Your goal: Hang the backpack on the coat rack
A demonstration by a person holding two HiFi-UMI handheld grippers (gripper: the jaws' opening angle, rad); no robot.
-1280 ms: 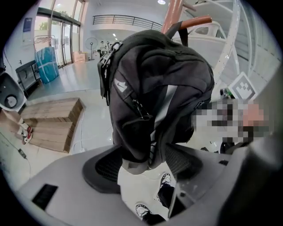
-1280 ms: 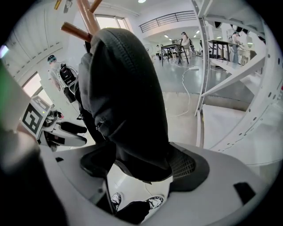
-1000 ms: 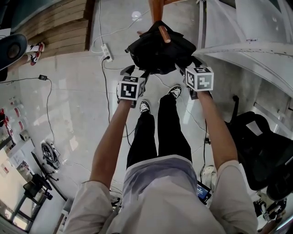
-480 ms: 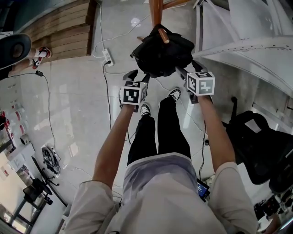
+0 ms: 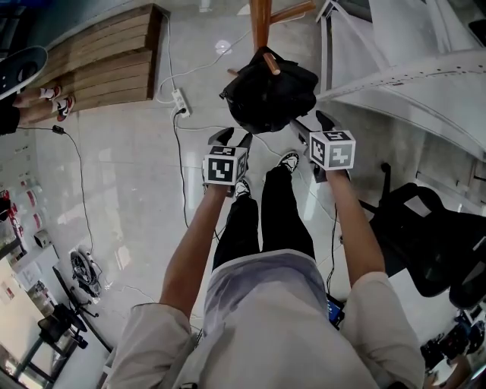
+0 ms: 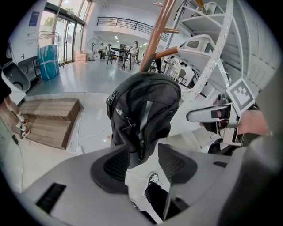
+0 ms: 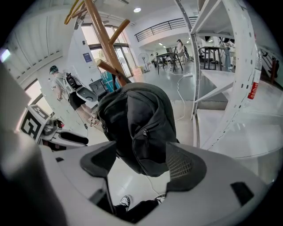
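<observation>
Left tool (image 5: 232, 139): jaws partly apart, and they have just been closing. In the left gripper view the lower end of the backpack (image 5: 267, 91) shows in the gap. Neither pad presses on it, so nothing is gripped.

Right tool (image 5: 310, 120): jaws wide apart. The bag's rounded bottom sits in line with the gap in the right gripper view, and the pads are clear of the fabric. It holds nothing.

Backpack: black, zipped, hanging from a slanted wooden peg (image 5: 271, 62) of the coat rack (image 5: 260, 21). The peg's tip pokes out above the bag's top. The bag hangs free of the floor (image 5: 129, 175), with its bottom end towards the two tools. From the head view the tools flank that end, left tool just beside it and right tool at its other corner. Whether either fingertip brushes the fabric I cannot tell.

Surroundings: the person's shoes (image 5: 288, 158) stand on the glossy floor below the bag. A white power strip (image 5: 181, 101) with a trailing cable lies to the left, with a wooden platform (image 5: 91, 64) beyond it. A white frame (image 5: 395, 68) rises to the right of the rack. A black office chair (image 5: 433, 243) stands at the person's right.
</observation>
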